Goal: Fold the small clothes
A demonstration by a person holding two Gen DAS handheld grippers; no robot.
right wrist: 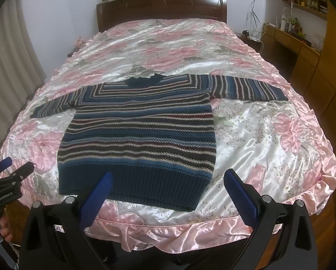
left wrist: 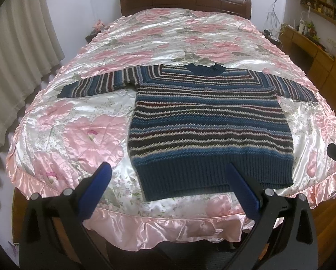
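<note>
fingers of our left gripper (left wrist: 168,180) and right gripper (right wrist: 168,182) are spread wide, holding nothing, low in each frame above the bed's near edge. our striped sweater (left wrist: 208,121) lies flat at center on the pink floral bedspread (left wrist: 78,135), sleeves out, nothing on it. wooden headboard (left wrist: 186,2) at top, curtains (left wrist: 17,56) left, wooden desk (right wrist: 298,51) upper right.

Black grippers (left wrist: 168,175), blue finger pads (right wrist: 241,191)
</note>
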